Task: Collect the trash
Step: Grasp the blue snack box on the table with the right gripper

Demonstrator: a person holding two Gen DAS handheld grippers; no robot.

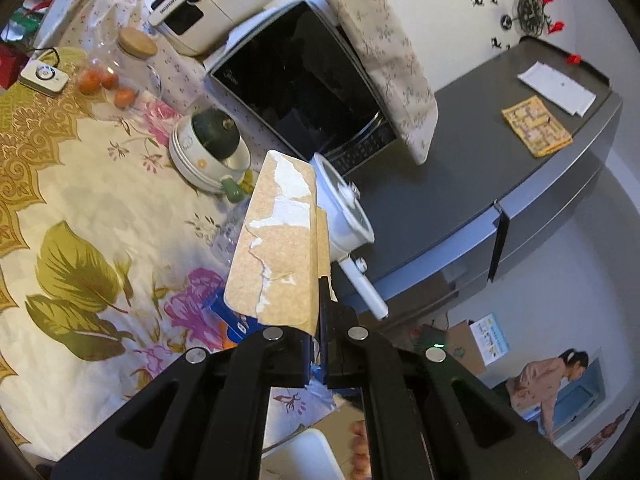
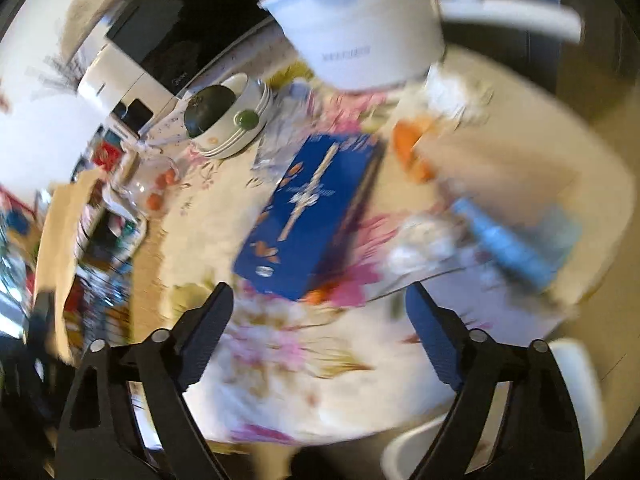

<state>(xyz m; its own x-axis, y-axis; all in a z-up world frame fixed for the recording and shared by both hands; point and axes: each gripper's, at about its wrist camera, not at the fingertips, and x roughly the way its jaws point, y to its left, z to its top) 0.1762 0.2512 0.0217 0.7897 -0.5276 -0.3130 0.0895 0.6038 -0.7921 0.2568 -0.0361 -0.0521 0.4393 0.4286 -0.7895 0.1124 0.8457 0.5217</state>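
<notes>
My left gripper [image 1: 319,300] is shut on a flat piece of brown cardboard [image 1: 276,240] with torn white patches, held upright above the floral tablecloth [image 1: 80,208]. My right gripper [image 2: 320,312] is open and empty, above the tablecloth [image 2: 300,380], just short of a blue box [image 2: 312,212] lying flat. That view is motion-blurred. A crumpled clear wrapper [image 2: 276,140] lies beyond the box, and white and blue litter [image 2: 480,240] lies to its right. The cardboard and left gripper also show at the far left of the right wrist view [image 2: 60,220].
A white pot with a handle [image 1: 348,216] [image 2: 360,28] stands at the table's far edge. Stacked bowls with a dark green squash [image 1: 212,144] [image 2: 224,116], a glass jar with oranges [image 1: 120,72], a black oven [image 1: 296,80] and a white appliance [image 1: 212,0] crowd the back. A grey fridge [image 1: 500,152] stands right.
</notes>
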